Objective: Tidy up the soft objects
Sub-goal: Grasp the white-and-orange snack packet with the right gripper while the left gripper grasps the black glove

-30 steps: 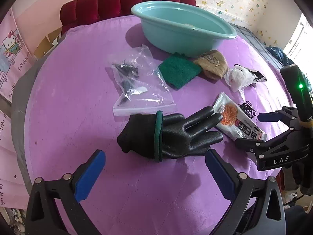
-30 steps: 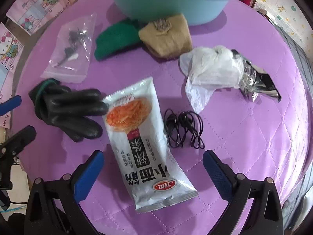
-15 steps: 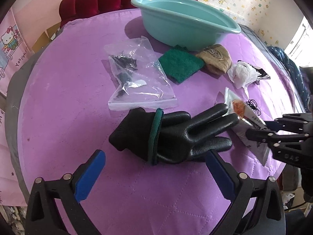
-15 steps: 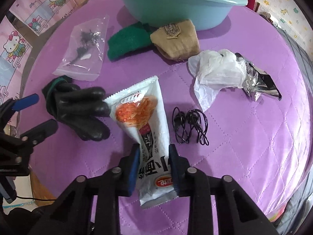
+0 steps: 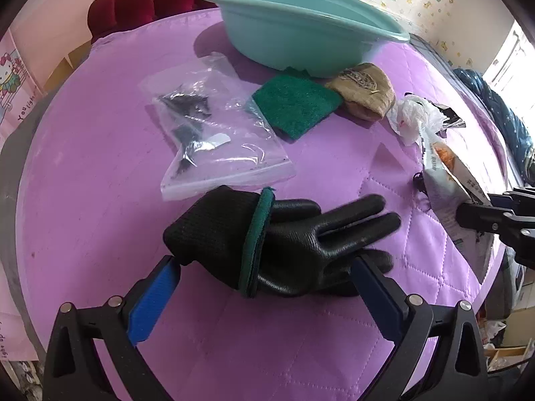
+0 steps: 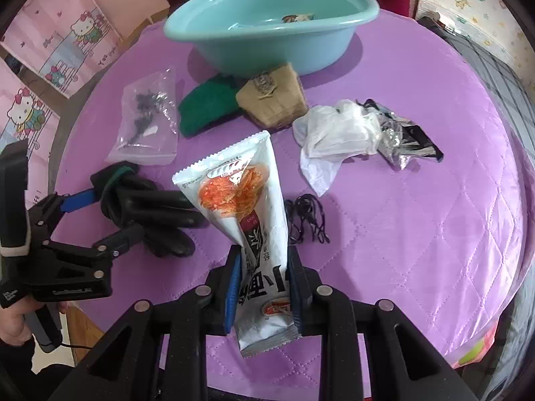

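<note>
Purple quilt [image 6: 418,217]: right gripper [image 6: 264,267] clamps noodle packet [image 6: 247,207]; left gripper [image 5: 264,267], jaws apart, straddles black glove [image 5: 274,247]; basin [image 6: 267,43] at 12 o'clock.

Both grippers low over the table, right one clamped, left one spread.

Right gripper [image 6: 264,277]: blue-padded fingers [image 6: 233,287] drawn close together, pinching the snack packet [image 6: 254,220] near its lower end, packet tilted up and forward off the surface; also seen from the left wrist view at the right edge [image 5: 481,207], jaws nearly together. Left gripper [image 5: 264,267]: fingers wide apart, straddling the black glove [image 5: 277,244], blue pad [image 5: 153,300] at the cuff side, other pad by the glove fingers; contact unclear. In the right wrist view it sits at the left edge [image 6: 110,214], with the person's bare hand [image 6: 16,324] on its handle.
</note>
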Demonstrator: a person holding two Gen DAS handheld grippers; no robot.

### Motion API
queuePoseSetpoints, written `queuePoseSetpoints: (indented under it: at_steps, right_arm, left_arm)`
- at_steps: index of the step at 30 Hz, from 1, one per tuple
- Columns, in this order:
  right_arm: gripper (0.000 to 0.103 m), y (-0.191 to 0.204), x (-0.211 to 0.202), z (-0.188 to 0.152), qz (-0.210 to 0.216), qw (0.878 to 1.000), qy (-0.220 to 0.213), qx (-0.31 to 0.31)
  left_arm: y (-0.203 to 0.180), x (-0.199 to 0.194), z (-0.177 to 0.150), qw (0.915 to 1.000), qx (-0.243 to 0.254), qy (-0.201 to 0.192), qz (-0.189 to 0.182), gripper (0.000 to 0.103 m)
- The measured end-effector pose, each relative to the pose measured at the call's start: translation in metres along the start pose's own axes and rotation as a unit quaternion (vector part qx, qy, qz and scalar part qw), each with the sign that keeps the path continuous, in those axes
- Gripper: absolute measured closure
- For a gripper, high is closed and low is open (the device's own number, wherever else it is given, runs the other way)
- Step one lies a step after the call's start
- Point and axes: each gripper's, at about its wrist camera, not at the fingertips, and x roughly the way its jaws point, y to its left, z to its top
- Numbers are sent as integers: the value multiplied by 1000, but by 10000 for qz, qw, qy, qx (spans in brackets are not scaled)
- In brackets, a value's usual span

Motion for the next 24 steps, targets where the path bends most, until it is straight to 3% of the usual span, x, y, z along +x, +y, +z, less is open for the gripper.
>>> queuePoseSetpoints:
  at_steps: [8,9,10,13,16,24]
  right_arm:
    - [76,-4,-9,0,13,10000,-31,83]
    - [76,-5,-10,-1,7,10000,-36,86]
    - [76,-5,-7,1,-1,10000,-41,82]
    - [76,-8,-5,2,13,10000,-22,93]
    - [76,-8,-1,3,33,10000,13,81]
    - [76,-10,1,11,77,10000,36,-24]
  left_arm:
    - [-5,19,9,9999,-31,144,19,2]
    - [-5,22,9,9999,-43,154,11,10]
    - [-5,22,9,9998,-59,166,-17,25]
    - [-8,23,8,9998,-27,170,-31,52]
    - [-12,21,4,9996,-54,194,-200,68]
    - [-18,11,-1,9994,-133,163,-283,73]
